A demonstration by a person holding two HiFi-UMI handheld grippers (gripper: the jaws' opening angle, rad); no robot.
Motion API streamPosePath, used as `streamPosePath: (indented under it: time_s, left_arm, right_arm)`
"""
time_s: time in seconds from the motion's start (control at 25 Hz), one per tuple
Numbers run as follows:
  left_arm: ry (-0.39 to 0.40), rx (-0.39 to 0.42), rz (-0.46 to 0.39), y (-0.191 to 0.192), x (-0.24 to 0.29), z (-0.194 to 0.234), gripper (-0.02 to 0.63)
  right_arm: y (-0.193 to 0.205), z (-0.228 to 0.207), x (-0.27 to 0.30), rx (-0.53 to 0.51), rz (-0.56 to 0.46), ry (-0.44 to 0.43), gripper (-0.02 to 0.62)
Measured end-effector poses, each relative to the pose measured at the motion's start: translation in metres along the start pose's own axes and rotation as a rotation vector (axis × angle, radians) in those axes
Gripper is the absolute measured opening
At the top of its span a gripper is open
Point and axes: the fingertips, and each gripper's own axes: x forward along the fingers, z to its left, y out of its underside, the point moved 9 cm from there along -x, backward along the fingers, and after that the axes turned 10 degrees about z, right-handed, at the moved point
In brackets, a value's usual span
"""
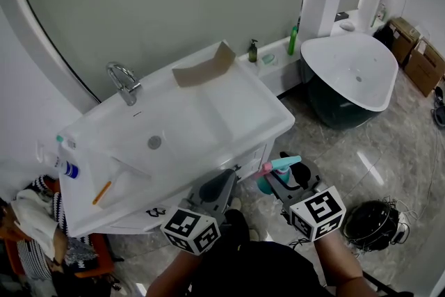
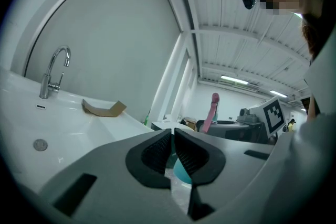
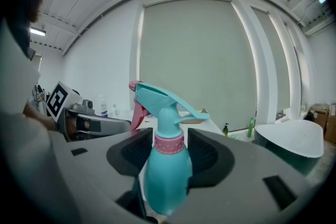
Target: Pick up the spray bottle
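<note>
Gripping the spray bottle (image 3: 166, 176), the right gripper (image 3: 169, 150) is pinching its upper body, the bottle's long axis standing upright between the jaws. The left gripper (image 2: 172, 147) is idling alongside, jaws together, empty.

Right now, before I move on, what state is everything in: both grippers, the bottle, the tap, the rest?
Spray bottle: lifted, upright between the jaws.
Right gripper: shut on the spray bottle.
Left gripper: jaws together, holding nothing.
Faucet: no water running.
Cardboard: bent, lying at the back of the vanity top.
Bathtub: empty.
</note>
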Motion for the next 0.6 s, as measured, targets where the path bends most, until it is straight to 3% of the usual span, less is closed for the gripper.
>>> streamPosePath:
  time_s: [0.6]
  left_arm:
    - [-0.004, 0.007, -0.002, 0.004, -0.012, 0.003, 0.012]
  right_arm:
    - [0.001, 0.013, 0.008, -0.011, 0.013, -0.024, 0.202]
